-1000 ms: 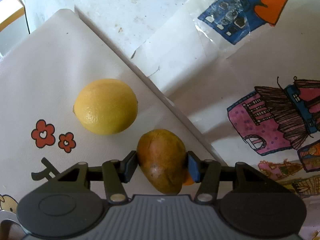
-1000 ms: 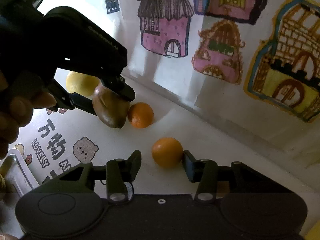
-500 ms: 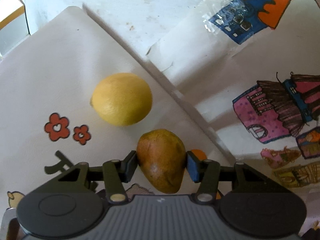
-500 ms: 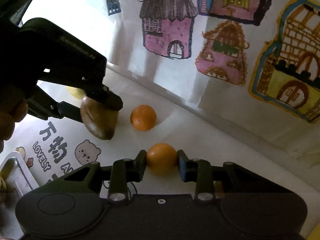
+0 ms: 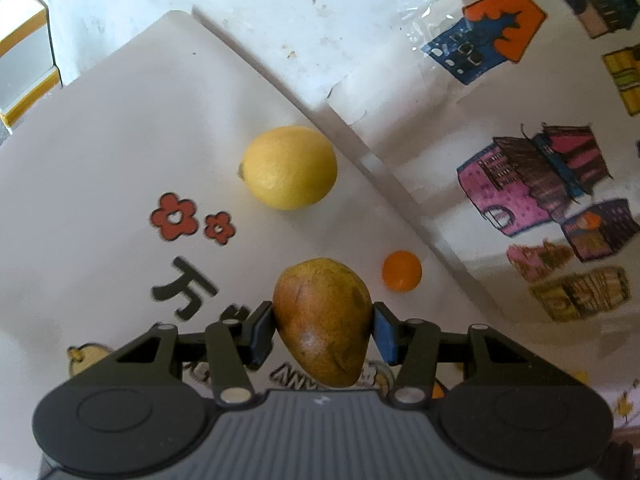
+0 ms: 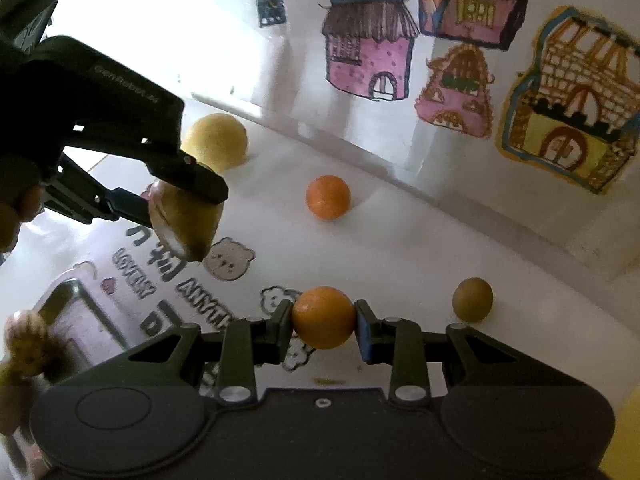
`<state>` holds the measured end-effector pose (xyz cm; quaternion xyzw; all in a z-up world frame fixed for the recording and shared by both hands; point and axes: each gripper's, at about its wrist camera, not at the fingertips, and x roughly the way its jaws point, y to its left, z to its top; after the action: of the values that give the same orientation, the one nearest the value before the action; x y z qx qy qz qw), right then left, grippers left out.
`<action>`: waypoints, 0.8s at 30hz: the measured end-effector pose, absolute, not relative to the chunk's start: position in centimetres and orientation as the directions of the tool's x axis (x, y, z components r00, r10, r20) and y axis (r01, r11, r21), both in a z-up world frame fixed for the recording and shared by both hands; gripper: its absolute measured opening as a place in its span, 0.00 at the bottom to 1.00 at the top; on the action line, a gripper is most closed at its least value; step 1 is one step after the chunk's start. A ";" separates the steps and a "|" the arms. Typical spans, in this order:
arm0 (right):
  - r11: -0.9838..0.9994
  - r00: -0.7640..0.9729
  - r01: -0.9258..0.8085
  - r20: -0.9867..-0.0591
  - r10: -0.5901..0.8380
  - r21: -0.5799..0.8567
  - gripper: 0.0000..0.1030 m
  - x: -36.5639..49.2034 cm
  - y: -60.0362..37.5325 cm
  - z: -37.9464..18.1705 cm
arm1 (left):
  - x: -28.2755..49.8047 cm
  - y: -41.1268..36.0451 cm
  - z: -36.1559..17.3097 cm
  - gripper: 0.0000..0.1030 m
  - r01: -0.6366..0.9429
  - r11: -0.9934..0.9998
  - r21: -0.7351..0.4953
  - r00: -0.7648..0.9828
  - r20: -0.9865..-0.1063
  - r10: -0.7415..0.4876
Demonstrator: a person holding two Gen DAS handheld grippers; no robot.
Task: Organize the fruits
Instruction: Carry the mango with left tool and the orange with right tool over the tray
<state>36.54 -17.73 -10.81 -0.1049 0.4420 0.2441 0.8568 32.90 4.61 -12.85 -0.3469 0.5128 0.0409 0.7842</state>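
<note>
Left gripper (image 5: 323,322) jaws clamp the mango (image 5: 322,322) at its widest girth; firm, smooth-skinned, likely bruises. Right gripper (image 6: 323,326) jaws pinch the small orange (image 6: 322,317) at its equator; light, round, may roll. Lemon (image 5: 289,167) at 12 o'clock.

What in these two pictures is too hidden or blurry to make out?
- Left wrist view: a small orange patch behind the left hand-held gripper; its finger hides most of it.
- Right wrist view: the metal tray at lower left is blurred and cut off by the right hand-held gripper body; its contents are unclear.
- Right wrist view: pale roundish things at the left edge are too blurred to identify.
- Right wrist view: a yellow patch at the bottom right corner is cut off by the edge.
</note>
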 end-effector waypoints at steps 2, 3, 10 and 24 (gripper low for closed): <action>0.859 0.493 -0.511 -0.806 0.328 0.037 0.34 35.7 -17.7 -10.3 | 31.7 4.9 -12.3 0.54 -0.407 0.764 -0.501 0.469 -0.832 -0.296; 0.859 0.495 -0.511 -0.805 0.328 0.036 0.34 35.2 -17.7 -10.1 | 31.3 5.2 -12.1 0.54 -0.402 0.766 -0.501 0.467 -0.832 -0.299; 0.859 0.508 -0.511 -0.794 0.334 0.034 0.34 31.7 -17.6 -8.5 | 27.7 6.0 -9.8 0.54 -0.329 0.801 -0.501 0.461 -0.825 -0.327; 0.803 0.446 -0.595 -0.813 0.375 0.044 0.34 25.3 -14.1 -7.0 | 22.4 7.3 -9.2 0.54 -0.282 0.835 -0.473 0.427 -0.841 -0.332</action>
<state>25.32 -14.10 -7.04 -0.1248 0.4403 0.2883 0.8411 22.39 7.29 -9.24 -0.2871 0.5350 -0.0158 0.7944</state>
